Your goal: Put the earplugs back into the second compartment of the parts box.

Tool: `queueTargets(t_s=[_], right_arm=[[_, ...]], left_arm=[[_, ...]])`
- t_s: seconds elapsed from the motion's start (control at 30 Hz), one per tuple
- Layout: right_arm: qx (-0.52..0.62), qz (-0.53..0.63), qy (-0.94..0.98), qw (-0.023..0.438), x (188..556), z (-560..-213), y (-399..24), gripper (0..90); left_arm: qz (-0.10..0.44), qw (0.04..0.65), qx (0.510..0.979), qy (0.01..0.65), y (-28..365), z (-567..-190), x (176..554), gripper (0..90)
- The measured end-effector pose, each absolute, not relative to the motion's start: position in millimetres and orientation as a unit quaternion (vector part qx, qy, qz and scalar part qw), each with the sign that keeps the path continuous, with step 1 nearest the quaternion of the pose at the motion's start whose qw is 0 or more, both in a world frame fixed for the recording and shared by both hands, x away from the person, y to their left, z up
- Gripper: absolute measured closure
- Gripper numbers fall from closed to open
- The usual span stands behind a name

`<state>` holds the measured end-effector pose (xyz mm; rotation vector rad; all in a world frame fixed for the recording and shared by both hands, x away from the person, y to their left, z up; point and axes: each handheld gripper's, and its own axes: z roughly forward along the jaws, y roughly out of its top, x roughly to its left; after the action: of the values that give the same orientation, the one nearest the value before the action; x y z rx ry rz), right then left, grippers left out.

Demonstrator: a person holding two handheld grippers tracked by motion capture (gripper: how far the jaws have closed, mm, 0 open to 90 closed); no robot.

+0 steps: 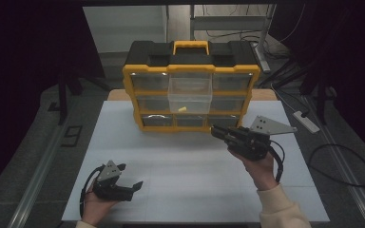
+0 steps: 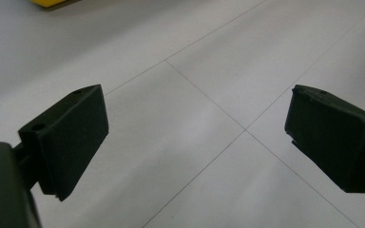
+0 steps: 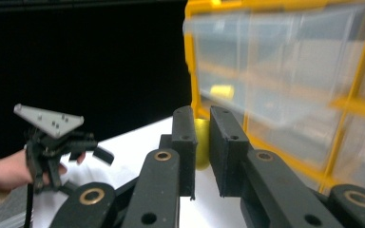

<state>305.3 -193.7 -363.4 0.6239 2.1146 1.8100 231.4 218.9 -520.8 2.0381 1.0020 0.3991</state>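
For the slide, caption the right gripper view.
Right gripper shut on a small yellow piece beside the yellow drawer organizer.
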Motion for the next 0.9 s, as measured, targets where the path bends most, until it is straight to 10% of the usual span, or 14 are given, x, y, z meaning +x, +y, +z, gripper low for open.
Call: queueTargets(t_s=[0.9], right_arm=[[0.224,0.624,0.723,0.192,367,-287,-156,80.3]], left_arm=[[0.157,0.407,0.807,0.399,221,-521,232,7.1]])
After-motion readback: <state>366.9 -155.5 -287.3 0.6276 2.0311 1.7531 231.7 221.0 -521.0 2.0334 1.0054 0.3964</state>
